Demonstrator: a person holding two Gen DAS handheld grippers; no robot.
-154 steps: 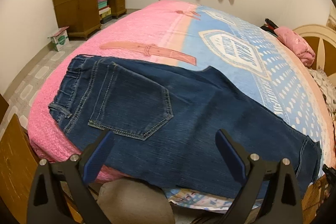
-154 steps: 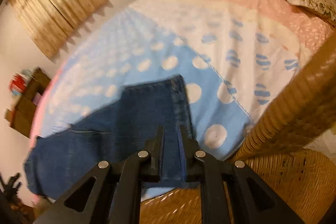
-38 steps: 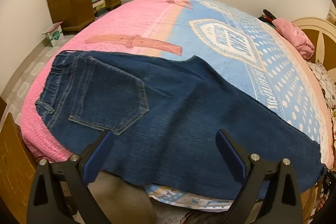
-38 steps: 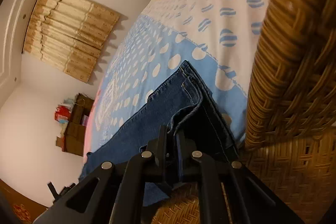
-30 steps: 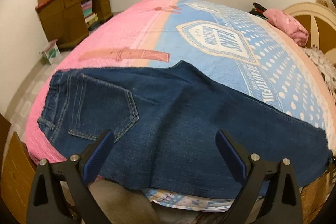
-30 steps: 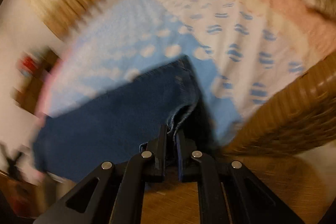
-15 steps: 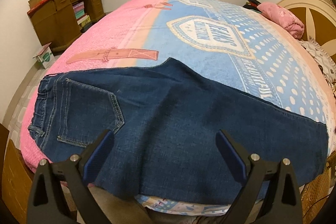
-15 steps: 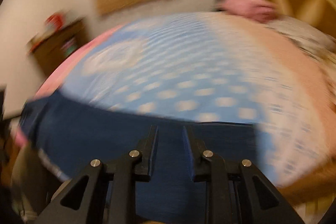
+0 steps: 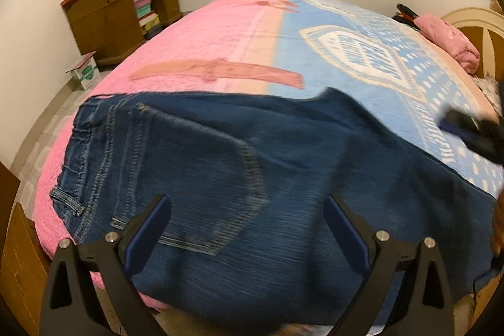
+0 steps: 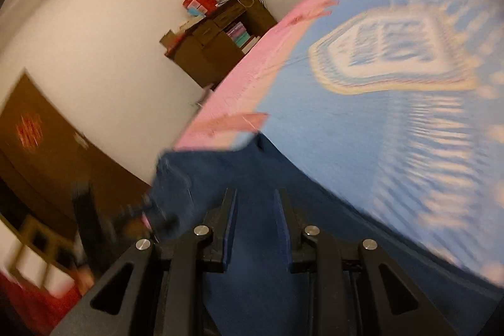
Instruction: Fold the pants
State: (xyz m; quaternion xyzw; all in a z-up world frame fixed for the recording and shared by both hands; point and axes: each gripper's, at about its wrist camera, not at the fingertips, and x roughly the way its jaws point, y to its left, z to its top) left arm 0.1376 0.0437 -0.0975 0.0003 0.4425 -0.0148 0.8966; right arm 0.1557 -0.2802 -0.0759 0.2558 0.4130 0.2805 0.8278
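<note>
A bedroom held one bed (image 9: 201,30) with a pink and blue cover, one brown desk (image 9: 119,18) at upper left, and one small box (image 9: 84,71) on the floor. One pair of jeans (image 9: 283,178) lay flat across the lower frame. The left gripper (image 9: 247,229) stood wide open above them; the right gripper (image 10: 254,225), jaws just parted, held nothing.

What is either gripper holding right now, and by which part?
Nothing. The left gripper is wide open above the jeans; the right gripper is open, nothing between its pads.
</note>
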